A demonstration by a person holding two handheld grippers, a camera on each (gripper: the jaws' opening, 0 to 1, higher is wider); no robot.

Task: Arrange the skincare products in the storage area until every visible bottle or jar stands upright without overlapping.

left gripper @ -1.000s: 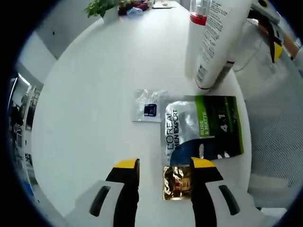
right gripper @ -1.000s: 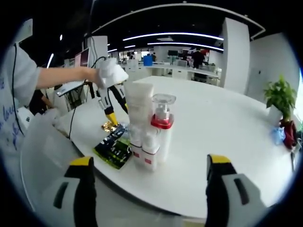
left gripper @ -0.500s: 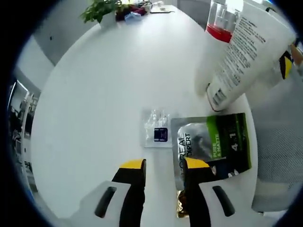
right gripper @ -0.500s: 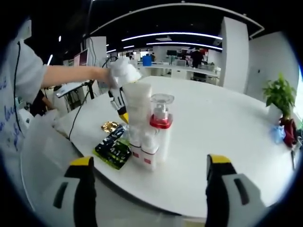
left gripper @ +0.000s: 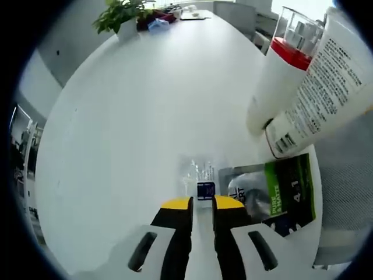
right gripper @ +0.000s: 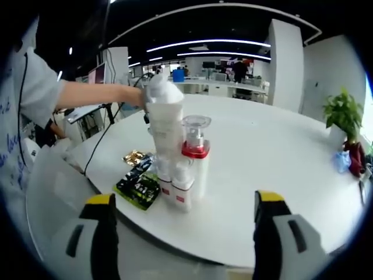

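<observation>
A white tube (left gripper: 326, 87) and a pump bottle with a red collar and clear cap (left gripper: 280, 76) stand upright, close together, near the table's edge. Beside them lies a flat green-and-black sachet (left gripper: 280, 192). A small clear sachet with a blue square (left gripper: 198, 175) lies just ahead of my left gripper (left gripper: 201, 203), whose jaws are drawn almost together over its near edge. In the right gripper view the tube (right gripper: 166, 134), the bottle (right gripper: 195, 157), the green sachet (right gripper: 139, 186) and a gold sachet (right gripper: 134, 157) sit ahead of my right gripper (right gripper: 185, 199), which is wide open and holds nothing.
The white round table (left gripper: 128, 105) stretches far behind the products. A potted plant (left gripper: 116, 14) stands at its far side, and shows again as a potted plant (right gripper: 341, 116) on the right. A person's arm (right gripper: 93, 96) reaches in from the left behind the tube.
My left gripper's jaws have closed from wide apart to nearly together, and it has moved off the gold sachet towards the small clear sachet. The right gripper has stayed put.
</observation>
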